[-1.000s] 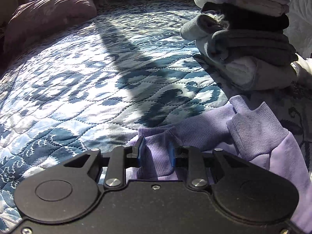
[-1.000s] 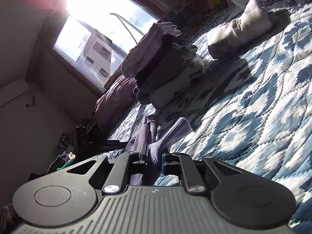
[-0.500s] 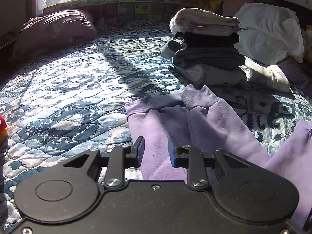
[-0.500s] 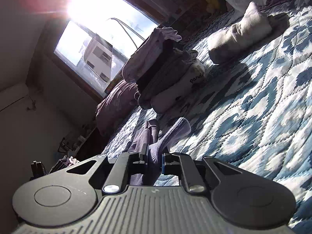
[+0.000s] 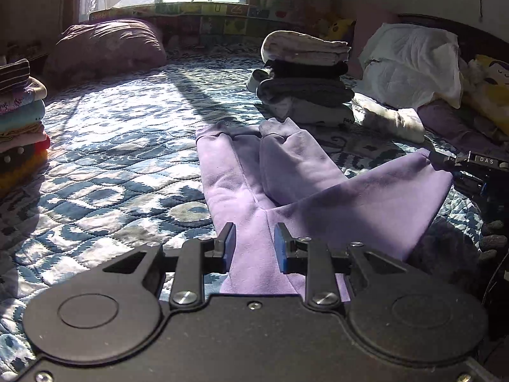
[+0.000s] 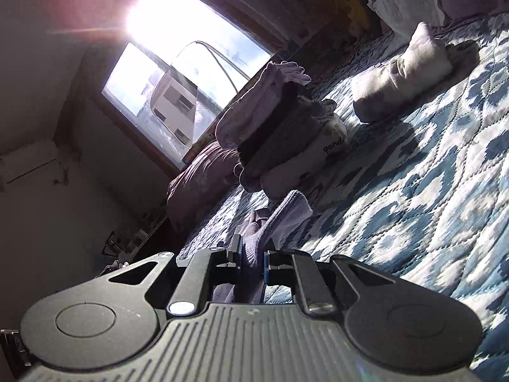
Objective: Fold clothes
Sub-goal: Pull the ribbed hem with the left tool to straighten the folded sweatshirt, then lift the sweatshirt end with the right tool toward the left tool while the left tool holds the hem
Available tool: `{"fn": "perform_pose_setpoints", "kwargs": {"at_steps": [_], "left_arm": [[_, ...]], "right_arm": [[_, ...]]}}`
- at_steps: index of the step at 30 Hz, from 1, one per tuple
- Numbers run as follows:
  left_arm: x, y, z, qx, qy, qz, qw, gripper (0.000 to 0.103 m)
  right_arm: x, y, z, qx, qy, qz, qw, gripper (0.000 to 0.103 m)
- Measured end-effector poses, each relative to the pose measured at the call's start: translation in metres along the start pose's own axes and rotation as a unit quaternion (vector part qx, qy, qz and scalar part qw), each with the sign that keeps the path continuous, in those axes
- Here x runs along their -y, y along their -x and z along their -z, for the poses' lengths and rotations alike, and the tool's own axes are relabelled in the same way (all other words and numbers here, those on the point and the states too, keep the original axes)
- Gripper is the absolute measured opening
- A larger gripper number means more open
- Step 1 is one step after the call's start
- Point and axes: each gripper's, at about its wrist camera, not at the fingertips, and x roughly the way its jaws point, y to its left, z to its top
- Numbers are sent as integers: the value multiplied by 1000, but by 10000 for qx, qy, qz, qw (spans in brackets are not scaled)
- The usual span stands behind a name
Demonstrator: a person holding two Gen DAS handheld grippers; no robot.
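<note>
Purple sweatpants (image 5: 261, 172) lie on the blue patterned quilt (image 5: 121, 165), with both legs running away from me and the cuffs near a stack of folded clothes. My left gripper (image 5: 254, 245) stands open low over the seat of the pants; fabric shows between its fingers but is not pinched. At the right edge of the left wrist view, my right gripper (image 5: 442, 159) is shut on a raised corner of the pants. The right wrist view shows that ribbed purple edge (image 6: 283, 216) clamped in the right gripper (image 6: 251, 256).
A stack of folded clothes (image 5: 305, 92) (image 6: 286, 140) sits just beyond the cuffs. A second, colourful stack (image 5: 19, 121) stands at the left edge. A rolled pale garment (image 5: 391, 117) (image 6: 404, 73), a white duvet (image 5: 413, 60) and a purple pillow (image 5: 105, 47) lie further back.
My left gripper has drawn back from the cuffs along the legs to the seat of the pants. The right gripper has kept its hold and barely moved.
</note>
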Motion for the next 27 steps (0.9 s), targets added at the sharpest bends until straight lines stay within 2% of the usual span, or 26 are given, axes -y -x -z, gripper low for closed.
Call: {"fn": "perform_pose_setpoints", "kwargs": {"at_steps": [1, 3, 4, 5, 7, 8, 10, 13, 15, 17, 18, 20, 22, 24, 27], "left_arm": [[5, -3, 15, -123, 145, 66, 9998, 24], [19, -28, 49, -527, 96, 176, 9984, 24], [27, -31, 61, -347, -181, -26, 9992, 24], [28, -23, 60, -202, -173, -17, 9996, 24], [18, 3, 49, 176, 349, 264, 9989, 23], [13, 12, 46, 323, 470, 278, 9980, 23], [3, 30, 42, 509, 645, 76, 9966, 23], [-6, 31, 54, 457, 1049, 182, 9933, 23], [0, 4, 75, -60, 931, 172, 9955, 23], [3, 0, 85, -5, 938, 59, 9956, 25], [4, 7, 78, 13, 998, 77, 9950, 24], [8, 30, 68, 502, 845, 249, 9948, 24], [11, 37, 69, 755, 728, 150, 9944, 24], [9, 28, 77, 561, 738, 116, 9956, 24], [16, 32, 85, 515, 304, 59, 9982, 25]], "right_arm": [[1, 0, 0, 14, -21, -4, 10000, 14], [0, 1, -1, 103, -31, -25, 9999, 14], [-1, 1, -2, 140, -15, 3, 9999, 13], [-2, 1, -2, 176, 1, 33, 9998, 13], [-1, -2, -1, 197, -91, 50, 9998, 13], [-1, -3, 0, 201, -119, 56, 9997, 13], [-2, -7, 0, 207, -142, 59, 9997, 13], [-4, -12, -1, 255, -131, 62, 9996, 13], [-3, -14, -2, 276, -166, 91, 9994, 13], [0, -17, 0, 270, -204, 171, 9993, 13], [2, -18, 1, 265, -240, 210, 9991, 13], [5, -19, 2, 272, -305, 255, 9988, 13], [5, -18, 0, 325, -257, 251, 9988, 13], [4, -19, -2, 373, -216, 237, 9988, 13], [8, -22, -3, 355, -288, 253, 9986, 13]]}}
